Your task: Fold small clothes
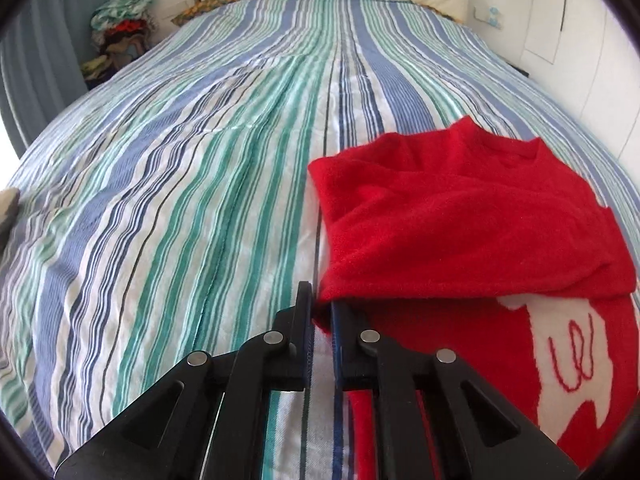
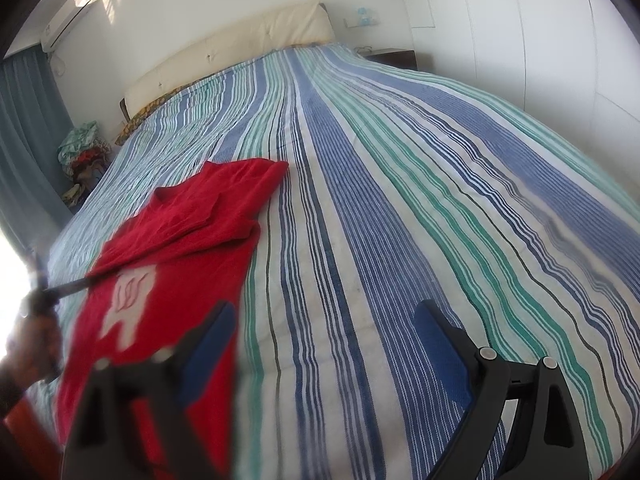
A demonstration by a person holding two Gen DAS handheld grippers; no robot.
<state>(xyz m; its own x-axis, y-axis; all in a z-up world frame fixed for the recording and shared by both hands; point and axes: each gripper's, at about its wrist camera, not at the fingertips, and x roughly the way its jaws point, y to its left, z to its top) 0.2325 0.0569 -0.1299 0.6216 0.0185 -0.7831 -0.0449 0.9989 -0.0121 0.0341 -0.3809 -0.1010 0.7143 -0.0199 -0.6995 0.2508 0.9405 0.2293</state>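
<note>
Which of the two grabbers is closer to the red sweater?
Left. The left gripper pinches the red sweater edge; the right gripper hangs open over the striped bedspread beside it.

bed: striped cover (image 2: pixel 400 200), cream headboard (image 2: pixel 240 44)
walls: white, air conditioner (image 2: pixel 72 4) high up
window side: blue-grey curtain (image 2: pixel 24 120), bright daylight
corner: clothes pile (image 1: pixel 120 28)

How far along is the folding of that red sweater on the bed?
Partly done: the red sweater lies on the striped bedspread with its sleeves already folded across the body. In hand: the left gripper is pinching the fabric edge. The right gripper is open and holds nothing. Left: the lower half with the white motif is unfolded.
</note>
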